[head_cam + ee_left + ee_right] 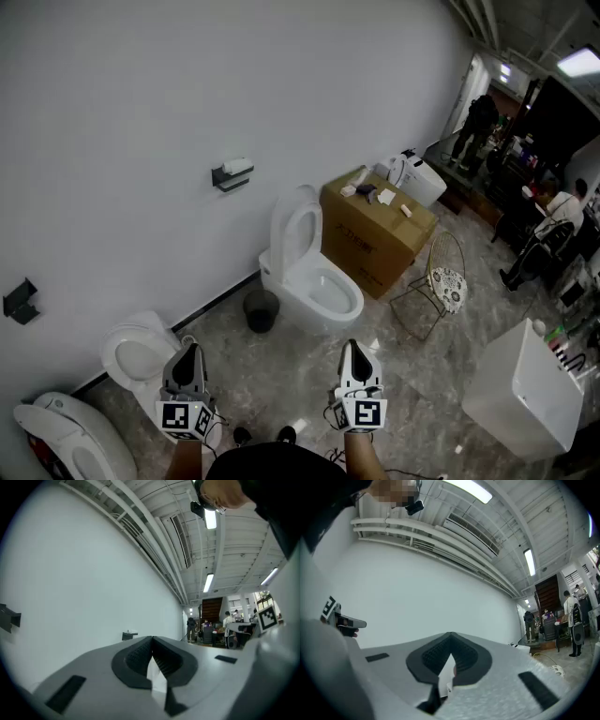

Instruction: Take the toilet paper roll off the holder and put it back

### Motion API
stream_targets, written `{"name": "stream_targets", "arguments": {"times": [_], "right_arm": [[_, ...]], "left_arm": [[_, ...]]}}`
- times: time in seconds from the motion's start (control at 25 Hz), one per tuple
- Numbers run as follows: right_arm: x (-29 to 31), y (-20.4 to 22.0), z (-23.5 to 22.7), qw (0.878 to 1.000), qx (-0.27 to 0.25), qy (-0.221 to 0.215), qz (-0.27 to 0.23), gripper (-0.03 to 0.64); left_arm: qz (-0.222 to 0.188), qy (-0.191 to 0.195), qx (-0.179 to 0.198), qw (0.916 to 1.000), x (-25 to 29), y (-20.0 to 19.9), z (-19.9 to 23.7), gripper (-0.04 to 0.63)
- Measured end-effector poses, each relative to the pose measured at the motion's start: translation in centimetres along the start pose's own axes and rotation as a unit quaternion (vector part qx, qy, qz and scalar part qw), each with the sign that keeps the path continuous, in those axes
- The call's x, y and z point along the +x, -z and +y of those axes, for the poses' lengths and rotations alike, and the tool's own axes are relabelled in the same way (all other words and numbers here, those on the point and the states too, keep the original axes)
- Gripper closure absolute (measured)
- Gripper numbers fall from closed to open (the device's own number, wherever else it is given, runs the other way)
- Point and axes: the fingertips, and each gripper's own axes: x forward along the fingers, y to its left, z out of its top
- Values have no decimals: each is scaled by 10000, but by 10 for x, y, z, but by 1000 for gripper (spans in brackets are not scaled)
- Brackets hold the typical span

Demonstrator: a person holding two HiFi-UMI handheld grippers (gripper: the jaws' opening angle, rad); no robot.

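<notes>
The toilet paper roll (238, 166) lies white on a dark holder (228, 178) fixed to the white wall, above and left of a toilet. In the left gripper view the holder (130, 634) shows small and far off, just above the jaws. Both grippers are held low near the person's body, well away from the wall. My left gripper (190, 350) is shut, its ridged pads meeting at the tip (152, 640) with nothing between them. My right gripper (353, 346) is shut and empty too (451, 635).
A white toilet (314, 274) stands under the holder with a black bin (261, 310) to its left. A cardboard box (375, 227), a wire stool (441, 283) and a white cabinet (525, 389) stand to the right. A second wall bracket (19, 300) and other toilets (139, 354) are at left.
</notes>
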Motion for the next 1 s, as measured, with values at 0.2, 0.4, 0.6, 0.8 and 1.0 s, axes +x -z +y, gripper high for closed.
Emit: {"name": "stream_targets", "arguments": {"times": [0.2,0.4,0.6,0.8,1.0], "right_arm": [[1,-2,1,10000,-10,-17,-29,615],[2,0,3,10000,36,-36,43,615],[4,-1,4,9998,101,-169,74,614],[5,0,0,9999,135,-94,8,614],[4,0,-2,9999,126,-51,12,614]], "left_arm": [[-6,42,-21,10000,2,-1,-3,592],[-6,91,-24,10000,4,-1,-5,592],[24,96,-24,9999,6,0,-7,592],[80,68,-47,9999,7,-1,-9,592],[65,86,-18,9999,6,5,-8,592]]}}
